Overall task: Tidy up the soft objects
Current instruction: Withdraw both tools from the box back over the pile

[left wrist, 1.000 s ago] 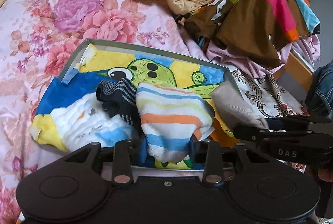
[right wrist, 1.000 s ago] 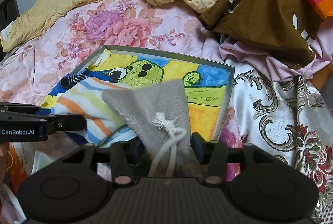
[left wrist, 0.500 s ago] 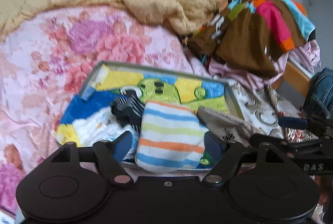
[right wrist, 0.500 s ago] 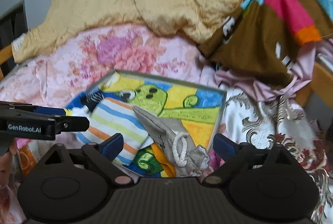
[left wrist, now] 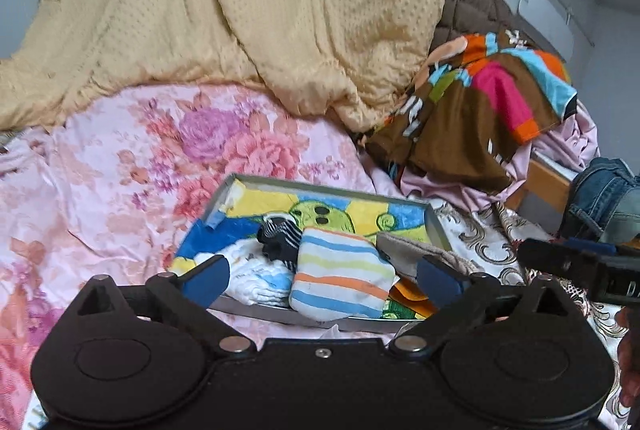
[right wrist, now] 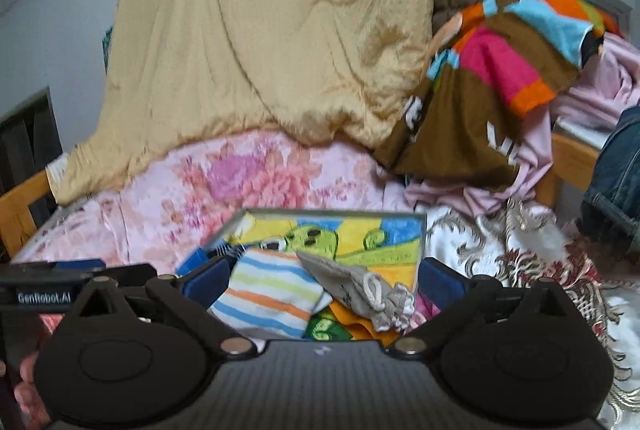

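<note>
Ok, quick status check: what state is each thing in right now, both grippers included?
Left gripper: open, jaws just opened, holding nothing.
Right gripper: open, jaws just opened, holding nothing.
Striped cloth: folded, lying in the tray.
Grey drawstring pouch: released, lying in the tray, its end over the near edge.
Black-and-white sock: bunched up in the tray.
Tray: on the bed, partly filled.

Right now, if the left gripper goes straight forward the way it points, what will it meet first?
Probably the striped cloth in the tray: it lies directly ahead between the open left gripper fingers, though depth is unclear.
</note>
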`<state>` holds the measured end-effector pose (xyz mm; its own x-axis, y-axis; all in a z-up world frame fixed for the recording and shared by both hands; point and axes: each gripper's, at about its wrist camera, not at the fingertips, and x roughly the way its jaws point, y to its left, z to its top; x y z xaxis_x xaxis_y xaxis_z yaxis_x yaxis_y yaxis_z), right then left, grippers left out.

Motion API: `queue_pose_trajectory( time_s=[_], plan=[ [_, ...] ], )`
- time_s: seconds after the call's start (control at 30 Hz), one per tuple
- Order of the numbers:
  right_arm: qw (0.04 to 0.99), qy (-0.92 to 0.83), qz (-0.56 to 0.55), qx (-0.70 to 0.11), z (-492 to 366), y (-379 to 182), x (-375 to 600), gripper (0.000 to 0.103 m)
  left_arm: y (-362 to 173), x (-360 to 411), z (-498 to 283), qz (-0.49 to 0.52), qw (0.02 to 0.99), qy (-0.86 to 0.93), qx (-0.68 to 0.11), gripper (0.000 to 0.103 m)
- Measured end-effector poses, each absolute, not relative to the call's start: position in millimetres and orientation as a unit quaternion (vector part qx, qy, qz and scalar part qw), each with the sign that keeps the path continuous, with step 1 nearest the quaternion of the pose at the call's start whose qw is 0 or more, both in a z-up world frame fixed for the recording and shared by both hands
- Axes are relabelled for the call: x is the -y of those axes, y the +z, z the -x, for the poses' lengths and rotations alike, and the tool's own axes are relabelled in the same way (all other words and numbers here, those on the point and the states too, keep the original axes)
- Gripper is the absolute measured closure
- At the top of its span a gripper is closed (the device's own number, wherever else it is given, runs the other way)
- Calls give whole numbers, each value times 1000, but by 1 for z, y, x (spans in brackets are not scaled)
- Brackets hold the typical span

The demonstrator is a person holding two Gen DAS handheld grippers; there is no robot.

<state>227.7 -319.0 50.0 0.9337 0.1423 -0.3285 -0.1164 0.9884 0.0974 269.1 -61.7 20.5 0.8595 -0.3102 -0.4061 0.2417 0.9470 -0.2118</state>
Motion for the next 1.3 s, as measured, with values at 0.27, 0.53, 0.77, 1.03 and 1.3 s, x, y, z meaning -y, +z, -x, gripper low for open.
queue_pose_trajectory(
  time_s=[0.27,0.53,0.77,1.03,1.3],
  plan=[
    [988,69,-51,-126,-187,59,302,0,28,43,-217,93,971,-130,-180,1],
    [991,78,-44,-103,-148,55,273,0,25,14,-161,107,979,-95,-149,1],
    [991,78,-47,-100,-127,47,255,0,21,-9,-130,94,984,-70,-135,1],
    [989,78,-39,-120,-119,34,249,0,6,-24,-121,95,979,-68,-168,1],
    [985,70,-28,-157,-121,11,249,0,-17,-22,-129,71,974,-69,-204,1]
  ],
)
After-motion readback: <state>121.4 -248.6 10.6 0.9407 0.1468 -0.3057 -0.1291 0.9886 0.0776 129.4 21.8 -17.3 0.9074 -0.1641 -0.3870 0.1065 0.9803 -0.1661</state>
